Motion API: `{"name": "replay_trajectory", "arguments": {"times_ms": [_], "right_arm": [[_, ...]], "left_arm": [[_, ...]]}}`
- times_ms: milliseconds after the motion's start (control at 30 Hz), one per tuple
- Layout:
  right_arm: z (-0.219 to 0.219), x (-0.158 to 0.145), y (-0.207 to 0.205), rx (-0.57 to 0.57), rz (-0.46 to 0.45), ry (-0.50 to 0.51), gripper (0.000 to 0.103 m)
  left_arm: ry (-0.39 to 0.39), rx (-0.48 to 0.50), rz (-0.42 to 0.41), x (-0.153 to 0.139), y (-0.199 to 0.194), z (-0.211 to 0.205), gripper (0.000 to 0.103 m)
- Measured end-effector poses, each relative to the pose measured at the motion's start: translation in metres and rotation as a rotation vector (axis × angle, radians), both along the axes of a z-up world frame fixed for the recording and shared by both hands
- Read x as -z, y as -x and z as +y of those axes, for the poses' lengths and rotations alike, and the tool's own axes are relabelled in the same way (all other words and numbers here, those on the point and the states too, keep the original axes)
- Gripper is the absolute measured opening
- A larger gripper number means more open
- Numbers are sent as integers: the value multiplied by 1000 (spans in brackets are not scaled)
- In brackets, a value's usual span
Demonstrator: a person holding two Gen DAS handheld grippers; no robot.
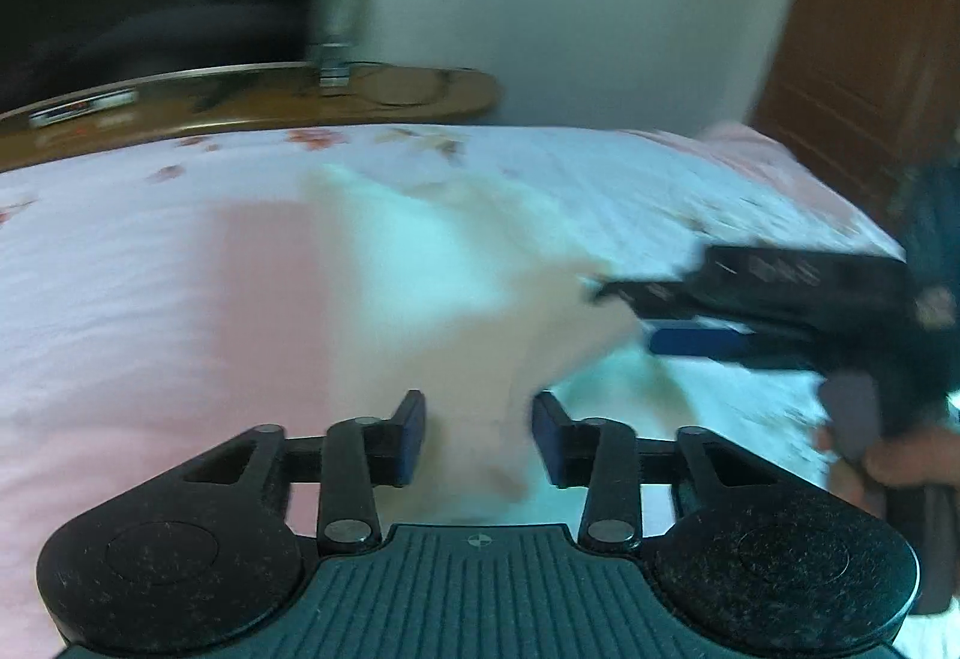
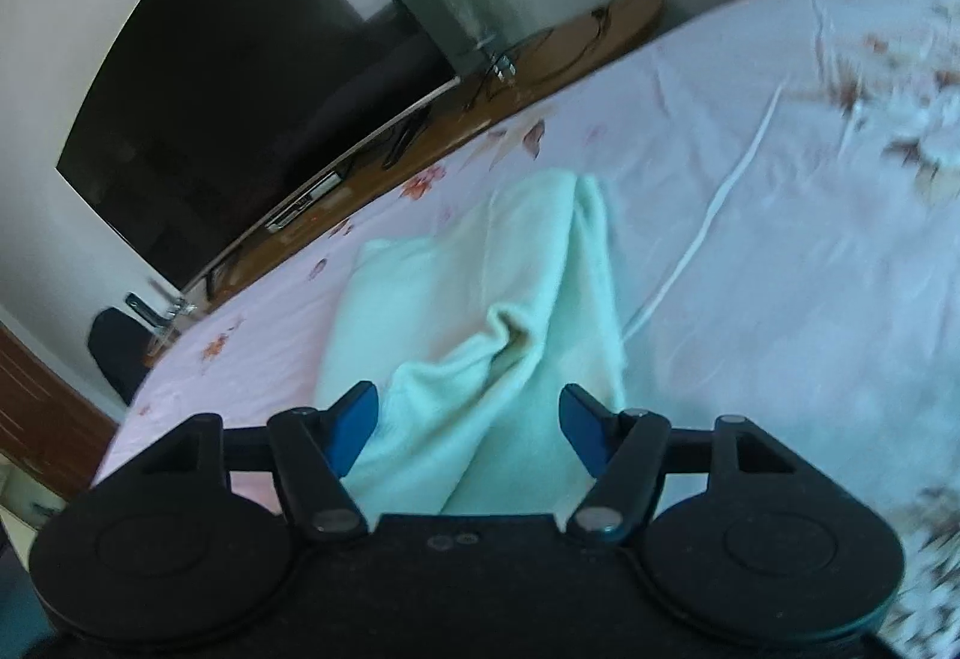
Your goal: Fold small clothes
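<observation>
The left gripper (image 1: 479, 434) hangs over the bed with its blue-padded jaws spread; pale fabric lies between them, but the pads do not press on it. The right gripper (image 2: 468, 428) also stands spread, wider, above a pale mint-green soft cloth garment (image 2: 480, 293) that lies rumpled on the pink and white floral bedsheet (image 2: 780, 215), a raised fold running down its middle. In the left wrist view, which is blurred, the right gripper (image 1: 624, 311) reaches in from the right, a hand (image 1: 894, 458) around its handle. Beyond the bed stand a brown wooden surface (image 2: 564, 53) and a large dark television screen (image 2: 252, 77).
</observation>
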State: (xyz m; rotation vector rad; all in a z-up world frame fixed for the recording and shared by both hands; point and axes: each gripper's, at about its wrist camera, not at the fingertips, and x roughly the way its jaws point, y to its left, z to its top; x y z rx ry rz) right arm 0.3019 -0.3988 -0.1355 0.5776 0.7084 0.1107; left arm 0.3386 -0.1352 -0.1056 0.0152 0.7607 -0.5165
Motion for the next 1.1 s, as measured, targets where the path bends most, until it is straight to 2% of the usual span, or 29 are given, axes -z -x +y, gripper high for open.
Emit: {"name": "replay_trajectory", "arguments": {"times_ms": [133,267,367,533,633,767,867,933,1033,1100], "right_arm": [[0,1,-7,0,11,-42,67],[0,1,-12,6,26,-33,67],[2,3,-18,4,43,-28,66],[10,6,-28,14,66,67,60],[12,12,-35,31,65,78,51],[22,13,-42,6,35,136,28],[28,11,-45,-13,27,178,26],[31,9,-47,-29,20,196,18],[33,-10,-36,-47,-47,258,16],[23,-14,-31,-38,-33,280,15]], "left_arm": [[53,-72,5,-2,-8,18,43],[92,-27,25,1,-1,18,43],[100,-30,14,2,-6,9,43],[123,-148,80,19,-49,12,43],[103,-172,84,29,-65,9,43],[83,-161,65,35,-71,3,44],[95,-175,66,38,-79,1,57],[103,-179,69,38,-81,0,57],[121,-173,58,33,-81,-1,57],[117,-164,48,33,-81,-5,57]]}}
